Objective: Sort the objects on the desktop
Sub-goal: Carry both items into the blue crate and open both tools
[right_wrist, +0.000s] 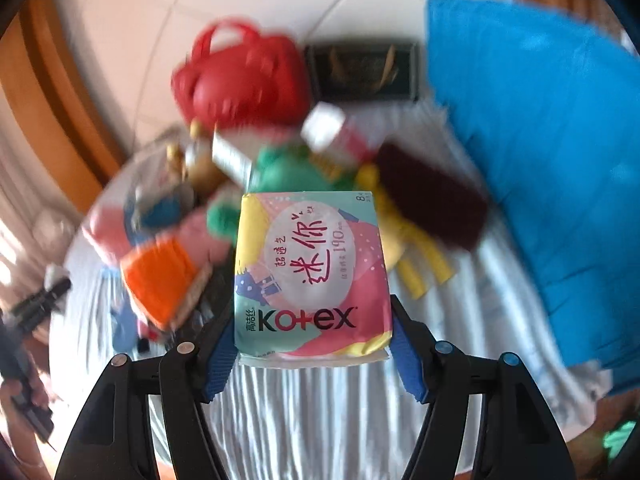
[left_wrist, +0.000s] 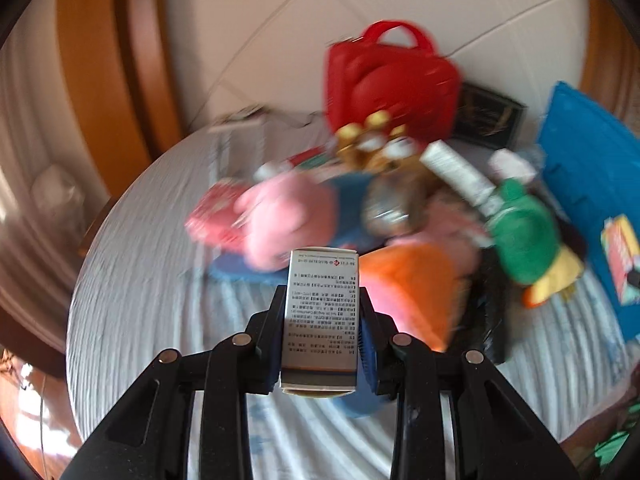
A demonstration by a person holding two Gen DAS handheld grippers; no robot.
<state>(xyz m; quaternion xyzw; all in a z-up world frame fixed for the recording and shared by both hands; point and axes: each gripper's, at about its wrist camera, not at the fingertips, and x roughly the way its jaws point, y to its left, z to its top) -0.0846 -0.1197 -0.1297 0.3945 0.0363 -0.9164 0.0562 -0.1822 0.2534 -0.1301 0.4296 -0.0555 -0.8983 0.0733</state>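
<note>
The left gripper (left_wrist: 320, 332) is clamped nearly shut on a narrow medicine box (left_wrist: 320, 320), held upright above the striped tablecloth (left_wrist: 140, 300). The right gripper (right_wrist: 312, 336), jaws about half open, pinches a Kotex pad pack (right_wrist: 312, 276) by its sides. That soft pack could squash and slip out (its wrapper looks slick), dropping into the toy pile (right_wrist: 224, 184) ahead of it.
</note>
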